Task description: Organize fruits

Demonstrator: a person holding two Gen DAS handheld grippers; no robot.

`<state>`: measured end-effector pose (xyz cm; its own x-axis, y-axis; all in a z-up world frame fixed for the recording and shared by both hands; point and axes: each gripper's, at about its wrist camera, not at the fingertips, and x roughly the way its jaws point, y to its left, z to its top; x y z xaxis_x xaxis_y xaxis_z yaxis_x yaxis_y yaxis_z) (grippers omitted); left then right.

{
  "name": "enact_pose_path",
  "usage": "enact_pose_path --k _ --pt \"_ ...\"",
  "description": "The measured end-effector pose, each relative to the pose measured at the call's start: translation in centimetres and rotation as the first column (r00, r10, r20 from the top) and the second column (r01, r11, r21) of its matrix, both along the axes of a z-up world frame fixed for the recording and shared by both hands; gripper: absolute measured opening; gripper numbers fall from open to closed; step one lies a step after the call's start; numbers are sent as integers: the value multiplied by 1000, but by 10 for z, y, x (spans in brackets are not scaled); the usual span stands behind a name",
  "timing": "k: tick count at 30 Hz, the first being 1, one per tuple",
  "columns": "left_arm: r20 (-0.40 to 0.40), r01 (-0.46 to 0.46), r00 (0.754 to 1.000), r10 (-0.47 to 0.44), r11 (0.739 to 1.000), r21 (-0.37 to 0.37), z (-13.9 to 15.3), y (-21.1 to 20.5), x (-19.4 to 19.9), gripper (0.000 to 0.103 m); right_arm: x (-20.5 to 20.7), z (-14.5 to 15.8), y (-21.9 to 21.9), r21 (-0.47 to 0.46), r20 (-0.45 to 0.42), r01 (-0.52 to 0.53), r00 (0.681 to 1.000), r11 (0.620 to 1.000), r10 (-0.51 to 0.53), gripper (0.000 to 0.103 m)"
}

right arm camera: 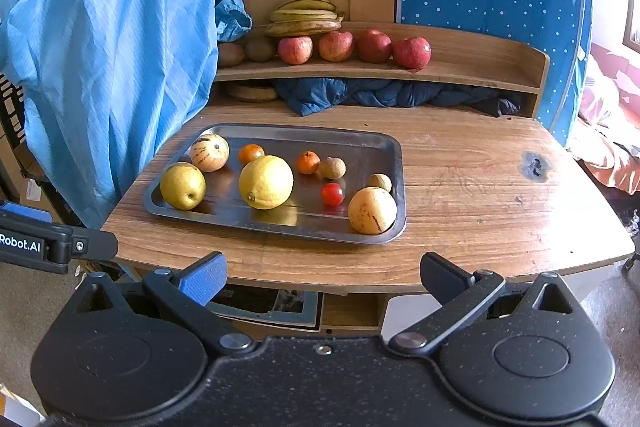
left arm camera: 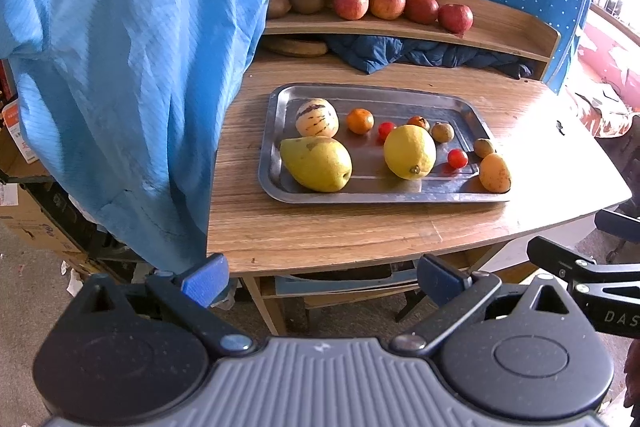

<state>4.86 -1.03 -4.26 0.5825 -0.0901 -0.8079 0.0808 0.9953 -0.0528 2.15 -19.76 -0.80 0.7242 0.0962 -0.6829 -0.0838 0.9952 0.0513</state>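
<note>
While fingers gape on both grippers: wood-grain tabletop (right arm camera: pixel 460 187), steel tray (right arm camera: pixel 376 143) of fruit, apples (right arm camera: pixel 336 46) shelved, possibly bread beneath.

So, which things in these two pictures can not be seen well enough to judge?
- Left view: the brown fruit on the shelf, partly hidden by the blue sheet.
- Both views: the flat round thing under the shelf, in shadow; unclear what it is.
- Right view: one cherry tomato, hidden behind the lemon.
</note>
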Motion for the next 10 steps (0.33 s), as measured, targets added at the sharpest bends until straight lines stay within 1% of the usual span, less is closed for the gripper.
enact_pose_path --k 10 --pt "0 3 1000 -3 1000 -5 0 -2 0 102 1 -1 -1 2 0 6 1000 1000 -6 102"
